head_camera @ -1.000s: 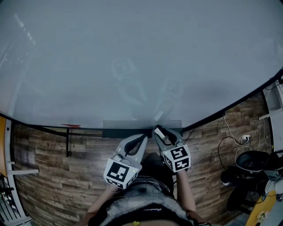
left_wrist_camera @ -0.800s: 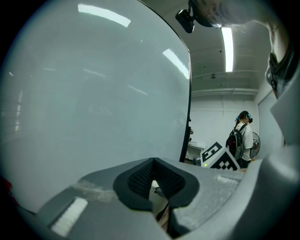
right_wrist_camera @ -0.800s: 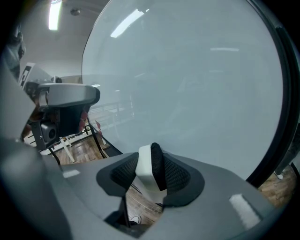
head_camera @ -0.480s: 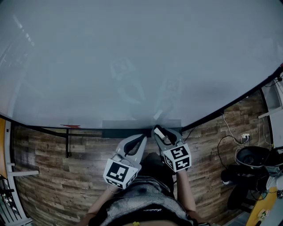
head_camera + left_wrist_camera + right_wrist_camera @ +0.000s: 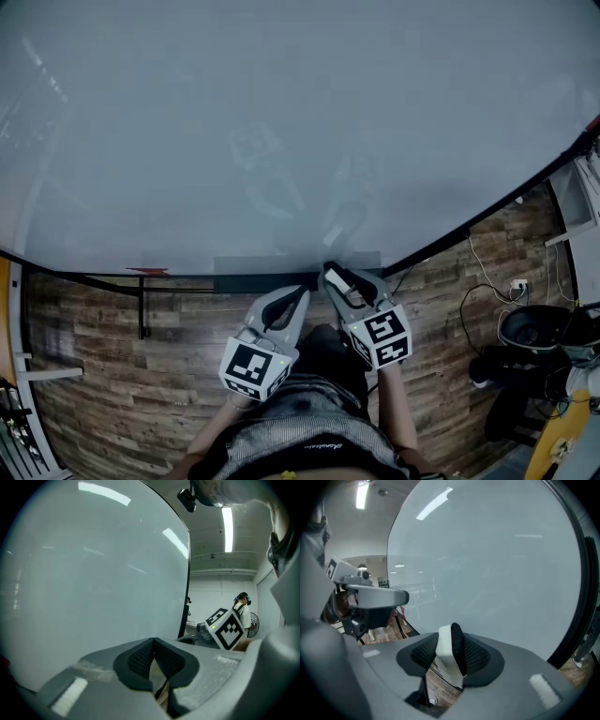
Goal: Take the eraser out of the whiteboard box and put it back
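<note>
**Status.** The right gripper [image 5: 336, 279] pinches the eraser [image 5: 446, 653], one pad on each broad face. The eraser is clear of the box [image 5: 253, 282] and sits just above the box's right end, close to the whiteboard [image 5: 281, 122]. The return is judged not yet done. The left gripper [image 5: 153, 643] has its jaws pressed together on nothing and sits just in front of the box's middle.

**Hazards.**
- Slip: one pad bears on felt, which probably yields under load. The eraser could pivot or drop past the box to the floor [image 5: 112, 328].
- Rim strike: the eraser stands on edge and sticks out beyond the jaw tips. If it comes down tilted, it is likely to catch the box's front wall instead of entering.
- Board contact: the jaw tips are close to the board above the box, so a forward drift could scrape them against it.
- Collision: the two grippers are near each other in front of the box.

**Materials and shapes.**
- Eraser: a slim rectangular block with a smooth white hard back and a black felt face.
- Pads [image 5: 477, 654]: black, with a fine mesh texture, set in smooth grey moulded jaws.
- Board: glossy and pale, reflecting ceiling lights.
- Box: a long, narrow dark trough along the board's lower edge.
- Floor: wood-grain planks.
</note>
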